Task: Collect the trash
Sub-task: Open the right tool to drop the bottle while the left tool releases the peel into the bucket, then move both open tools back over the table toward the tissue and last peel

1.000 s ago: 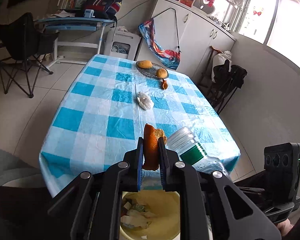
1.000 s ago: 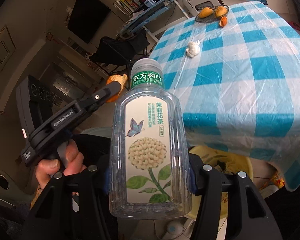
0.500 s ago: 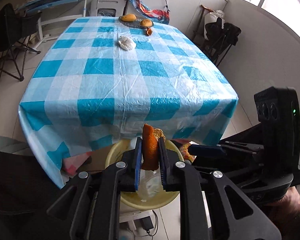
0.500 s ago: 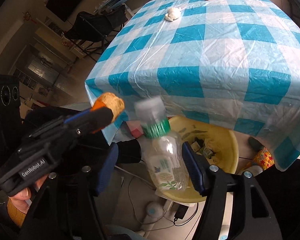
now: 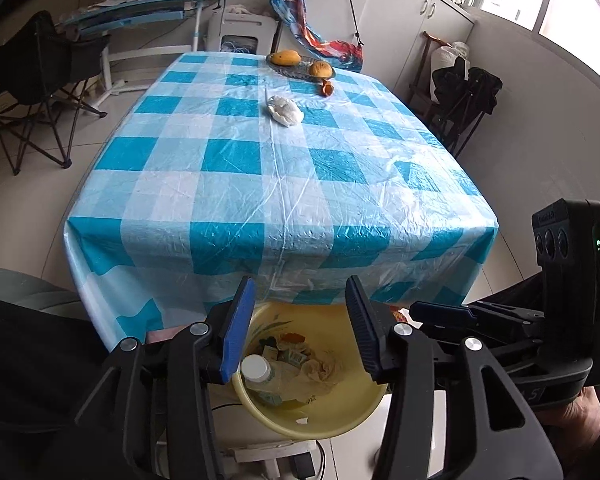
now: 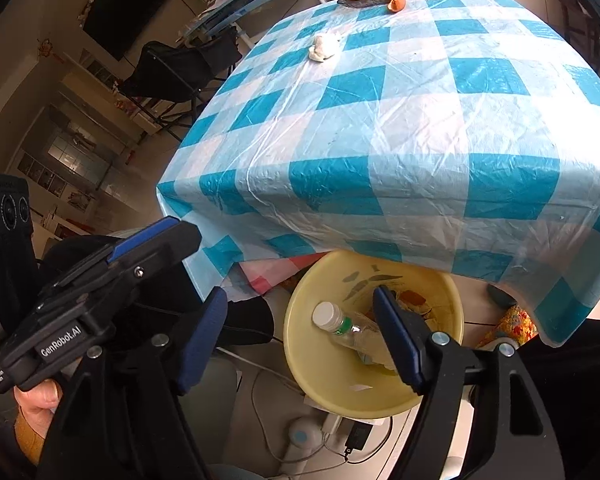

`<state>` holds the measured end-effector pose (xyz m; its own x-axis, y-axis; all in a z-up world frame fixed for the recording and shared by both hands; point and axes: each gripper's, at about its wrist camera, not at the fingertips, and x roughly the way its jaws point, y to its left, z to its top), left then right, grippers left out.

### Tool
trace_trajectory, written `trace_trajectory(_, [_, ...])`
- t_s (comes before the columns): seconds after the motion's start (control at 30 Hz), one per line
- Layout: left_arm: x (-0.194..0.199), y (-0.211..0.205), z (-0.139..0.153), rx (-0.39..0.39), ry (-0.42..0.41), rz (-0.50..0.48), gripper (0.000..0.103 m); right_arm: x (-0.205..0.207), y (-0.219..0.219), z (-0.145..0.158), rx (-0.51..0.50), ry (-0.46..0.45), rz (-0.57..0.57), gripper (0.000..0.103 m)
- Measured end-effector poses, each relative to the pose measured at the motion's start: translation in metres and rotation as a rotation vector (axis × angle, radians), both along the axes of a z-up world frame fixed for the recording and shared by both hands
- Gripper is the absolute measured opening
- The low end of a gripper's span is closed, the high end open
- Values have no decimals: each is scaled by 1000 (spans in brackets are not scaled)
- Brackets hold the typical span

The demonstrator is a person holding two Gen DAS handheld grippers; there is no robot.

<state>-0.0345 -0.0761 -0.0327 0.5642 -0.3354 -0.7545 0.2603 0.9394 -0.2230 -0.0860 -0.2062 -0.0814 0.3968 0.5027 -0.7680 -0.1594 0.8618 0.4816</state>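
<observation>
A yellow bin (image 5: 332, 420) (image 6: 324, 384) stands on the floor under the table's near edge. A clear plastic bottle (image 6: 350, 330) with a white cap (image 5: 255, 367) lies in it with paper scraps and an orange peel piece (image 6: 414, 298). My left gripper (image 5: 300, 320) is open and empty above the bin. My right gripper (image 6: 300, 336) is open and empty above the bin too. A crumpled white tissue (image 5: 285, 110) (image 6: 324, 46) and a small orange peel (image 5: 326, 89) (image 6: 396, 3) lie on the blue-checked tablecloth (image 5: 260, 184).
A dish with two fruits (image 5: 300, 65) sits at the table's far end. A folding chair (image 5: 40, 80) stands to the left, a dark chair (image 5: 464, 96) to the right. Cables and a power strip (image 6: 332, 432) lie on the floor by the bin.
Both grippers opened. The bottle dropped from my right gripper into the bin, and the orange peel left my left gripper's fingers.
</observation>
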Motion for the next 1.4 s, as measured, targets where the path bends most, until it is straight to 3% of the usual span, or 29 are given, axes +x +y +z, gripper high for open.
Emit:
trace_trajectory(0.5, [10,20,4,-26,-45,134,59,-2,12,2,-76,-38,48,74])
trace_trajectory(0.67, [21,30,19,-89,-48,167,60,-9,16,29,-68,-172,51,74])
trace_trajectory(0.8, [34,33,37,-69,-99,185,65,-6,13,54,-77,-279,34,74])
trace_trajectory(1.17, [98,25,39,-53,-83,209,65,69,-26,88,-140,-329,-59,74])
trace_trajectory(1.4, [137,13,34,-47,-64,209,65,139,-35,88,-191,-316,-65,73])
